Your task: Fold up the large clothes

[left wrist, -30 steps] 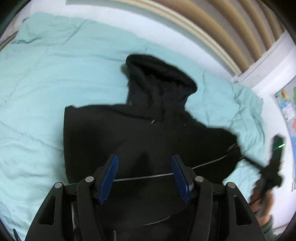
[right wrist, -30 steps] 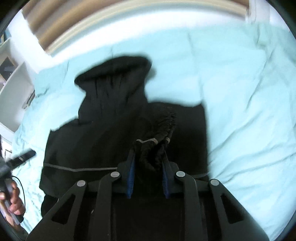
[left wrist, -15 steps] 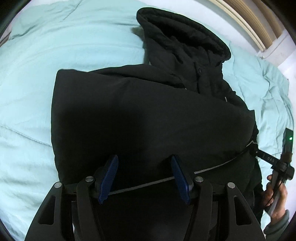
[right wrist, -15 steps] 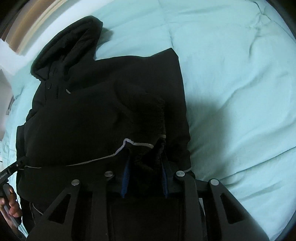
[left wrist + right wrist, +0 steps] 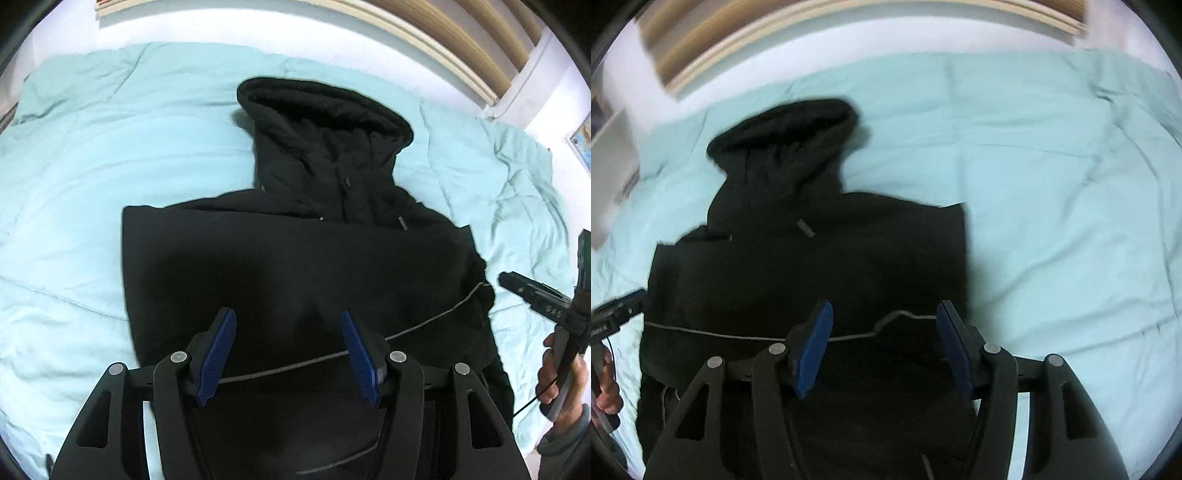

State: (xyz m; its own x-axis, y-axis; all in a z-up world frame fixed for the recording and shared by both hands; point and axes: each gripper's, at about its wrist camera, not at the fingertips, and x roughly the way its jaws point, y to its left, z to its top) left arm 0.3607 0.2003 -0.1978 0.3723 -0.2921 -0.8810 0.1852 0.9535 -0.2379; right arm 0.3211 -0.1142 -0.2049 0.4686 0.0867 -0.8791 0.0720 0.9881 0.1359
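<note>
A black hooded jacket point(image 5: 295, 258) lies flat on the pale green bedspread point(image 5: 92, 155), hood pointing away, its sides folded in. A thin grey cord line crosses its lower part. My left gripper point(image 5: 288, 350) hovers over the jacket's near half, open, nothing between its blue pads. In the right wrist view the same jacket point(image 5: 812, 266) fills the middle. My right gripper point(image 5: 884, 343) is over its right side with jaws opening; the cloth lies below them, free of the pads. The right gripper point(image 5: 532, 295) also shows at the far right of the left wrist view.
The bedspread point(image 5: 1052, 184) stretches wide to the right of the jacket. A slatted wooden headboard point(image 5: 461, 44) and a white wall run behind the bed. A hand point(image 5: 561, 384) grips the other tool's handle at right. A white shelf point(image 5: 609, 166) stands at left.
My right gripper let go of the bunched black sleeve it held, which now lies flat on the jacket. Both views dipped close to the jacket and pulled back again.
</note>
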